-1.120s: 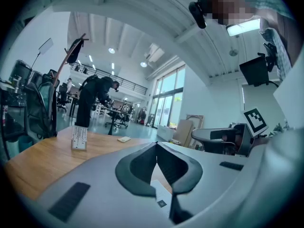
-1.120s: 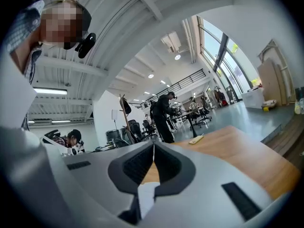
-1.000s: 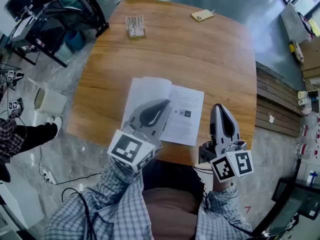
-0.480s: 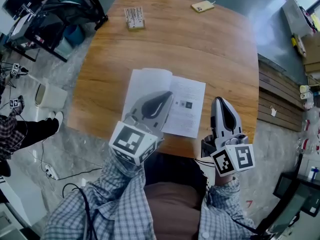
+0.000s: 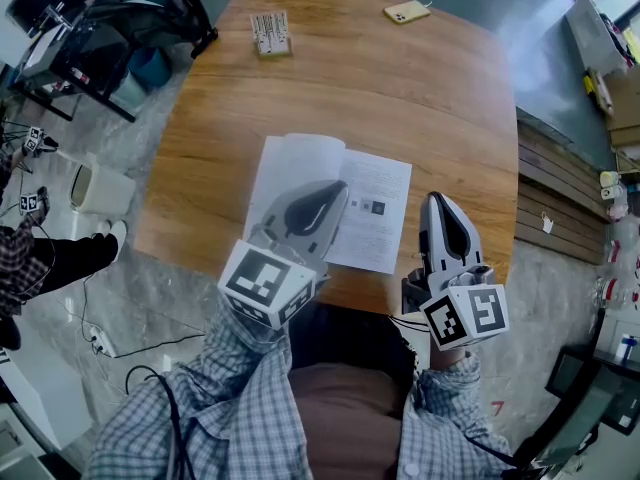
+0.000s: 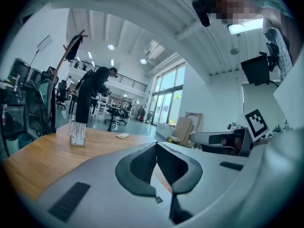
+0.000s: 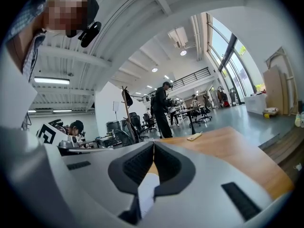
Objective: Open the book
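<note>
The book (image 5: 375, 213) lies open on the wooden table (image 5: 400, 98) near its front edge, white pages up, with a small dark picture on the right page. My left gripper (image 5: 338, 190) hovers over the book's left page and middle, jaws shut with nothing between them. My right gripper (image 5: 437, 200) is just right of the book's right edge, over bare wood, also shut and empty. In the left gripper view the closed tips (image 6: 156, 145) show a strip of printed page (image 6: 161, 196) below them. In the right gripper view the closed tips (image 7: 154, 144) frame a white page corner (image 7: 147, 194).
A card stand (image 5: 270, 34) and a yellow phone (image 5: 405, 12) sit at the table's far side. Chairs and bags (image 5: 120, 18) crowd the floor at the upper left, with a white bin (image 5: 100, 198) and a seated person (image 5: 30, 268) on the left.
</note>
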Action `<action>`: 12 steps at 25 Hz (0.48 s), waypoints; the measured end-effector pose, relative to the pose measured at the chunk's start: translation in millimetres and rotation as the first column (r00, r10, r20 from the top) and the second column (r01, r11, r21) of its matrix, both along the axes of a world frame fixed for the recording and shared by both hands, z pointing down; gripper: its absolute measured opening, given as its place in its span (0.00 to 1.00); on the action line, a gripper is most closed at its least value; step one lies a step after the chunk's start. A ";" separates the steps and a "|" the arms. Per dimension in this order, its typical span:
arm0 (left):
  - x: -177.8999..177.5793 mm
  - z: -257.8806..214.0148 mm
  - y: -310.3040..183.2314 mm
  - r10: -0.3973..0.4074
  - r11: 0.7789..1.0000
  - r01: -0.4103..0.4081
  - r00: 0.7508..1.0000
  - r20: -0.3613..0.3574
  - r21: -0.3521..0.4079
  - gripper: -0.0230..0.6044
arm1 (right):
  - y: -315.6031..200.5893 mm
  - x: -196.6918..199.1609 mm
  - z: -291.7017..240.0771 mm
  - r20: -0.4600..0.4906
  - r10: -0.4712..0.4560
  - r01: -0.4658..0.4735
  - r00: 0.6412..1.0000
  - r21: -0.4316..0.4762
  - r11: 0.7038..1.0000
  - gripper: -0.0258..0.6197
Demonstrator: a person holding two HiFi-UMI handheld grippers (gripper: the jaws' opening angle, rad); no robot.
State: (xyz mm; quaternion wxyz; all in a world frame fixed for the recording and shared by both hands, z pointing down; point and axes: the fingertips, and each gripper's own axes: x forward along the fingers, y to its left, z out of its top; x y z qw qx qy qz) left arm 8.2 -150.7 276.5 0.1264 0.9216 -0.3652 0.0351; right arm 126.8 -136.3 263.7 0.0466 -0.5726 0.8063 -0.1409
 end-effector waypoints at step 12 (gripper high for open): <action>1.5 -1.9 7.4 0.008 1.000 -0.008 1.000 -0.006 -0.006 0.05 | 1.3 -12.0 -2.1 -0.016 -0.031 0.031 0.999 -0.001 1.000 0.07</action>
